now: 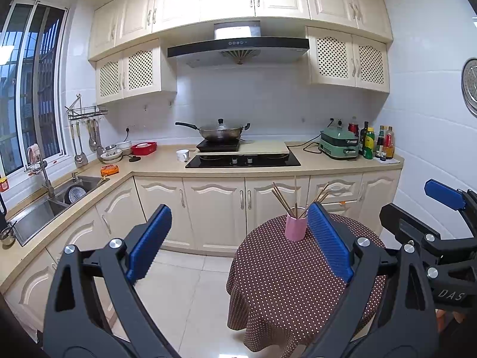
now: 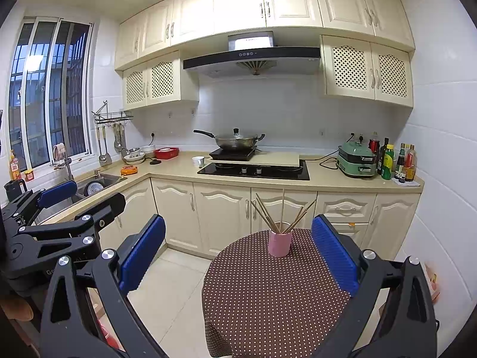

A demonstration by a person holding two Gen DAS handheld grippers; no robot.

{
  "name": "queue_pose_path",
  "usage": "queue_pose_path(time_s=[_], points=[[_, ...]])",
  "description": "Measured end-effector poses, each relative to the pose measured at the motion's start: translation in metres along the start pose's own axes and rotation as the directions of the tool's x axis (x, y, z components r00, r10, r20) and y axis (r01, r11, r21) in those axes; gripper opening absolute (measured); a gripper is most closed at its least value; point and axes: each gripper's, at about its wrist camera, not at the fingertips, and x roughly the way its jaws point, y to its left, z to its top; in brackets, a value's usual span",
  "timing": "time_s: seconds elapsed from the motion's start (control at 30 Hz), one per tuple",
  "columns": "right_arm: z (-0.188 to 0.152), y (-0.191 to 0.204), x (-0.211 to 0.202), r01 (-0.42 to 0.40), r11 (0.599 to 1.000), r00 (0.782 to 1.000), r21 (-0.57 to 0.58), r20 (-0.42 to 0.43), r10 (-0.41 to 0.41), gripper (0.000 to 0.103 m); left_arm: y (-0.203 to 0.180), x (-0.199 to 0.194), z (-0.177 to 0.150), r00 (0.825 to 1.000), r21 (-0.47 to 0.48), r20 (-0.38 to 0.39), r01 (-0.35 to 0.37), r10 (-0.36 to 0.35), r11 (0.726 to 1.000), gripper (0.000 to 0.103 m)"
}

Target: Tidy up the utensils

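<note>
The chopsticks stand bundled in a pink cup, which sits upright near the far edge of the round bench with the dotted cloth. Their lower ends are down inside the cup and their tips fan out above the rim toward 11, 12 and 1 o'clock, so the long axis of each stick runs roughly upright with a lean. No loose utensil shows on the cloth in either view.

The right gripper is spread wide with nothing between its blue pads; in its own view the cup lies at about 12 o'clock, a shade toward 1, inside the span of the two fingers but well beyond their tips. The left gripper is likewise wide and empty; in its view the cup lies toward 1 o'clock, just beside the inner edge of its right-hand finger, with the chopsticks rising above it. By that bearing the right gripper is squarer to the cup, though both are held back from the bench at a similar remove.

Sticks gathered in a cup would fit utensils already tidied, and would equally fit a bundle waiting to be drawn out and sorted; the pictures do not settle which. Either way, any grasp would have to meet thin, leaning shafts across their length, from above the rim
</note>
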Motion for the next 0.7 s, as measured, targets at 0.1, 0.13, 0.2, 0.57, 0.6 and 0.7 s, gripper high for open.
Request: queue_pose_path(time_s=[0.1,0.13,0.2,0.57,0.6,0.7], points=[[-0.0006,0.0004,-0.0013,0.002,1.0,1.0,0.0,0.001,-0.002,0.095,-0.0007,-0.0007,0.0,1.0,0.002,-0.001,0.0,0.0,1.0,0.091],[-0.0005,0.0006,-0.0015,0.002,1.0,1.0,0.001,0.002,-0.002,0.095,-0.0009,-0.0016,0.0002,1.0,0.002,0.0,0.0,0.0,1.0,0.091],[-0.0003,0.001,-0.0017,0.002,1.0,1.0,0.0,0.003,-0.002,0.095,-0.0027,-0.0008,0.0012,1.0,0.001,-0.001,0.002,-0.002,1.0,0.091],[-0.0016,0.0005,-0.0026,0.002,1.0,1.0,0.002,0.003,-0.002,0.095,-0.0032,-0.0013,0.002,1.0,0.003,-0.001,0.002,-0.002,1.0,0.091],[-0.0015,0.0009,-0.0029,0.002,1.0,1.0,0.003,0.003,-0.003,0.095,-0.0035,-0.001,0.002,1.0,0.002,-0.002,0.003,-0.003,1.0,0.091],[-0.002,0.0002,-0.0045,0.005,1.0,1.0,0.005,0.002,-0.005,0.095,-0.0037,-0.0012,0.0021,1.0,0.003,-0.002,0.002,-0.002,1.0,0.091]])
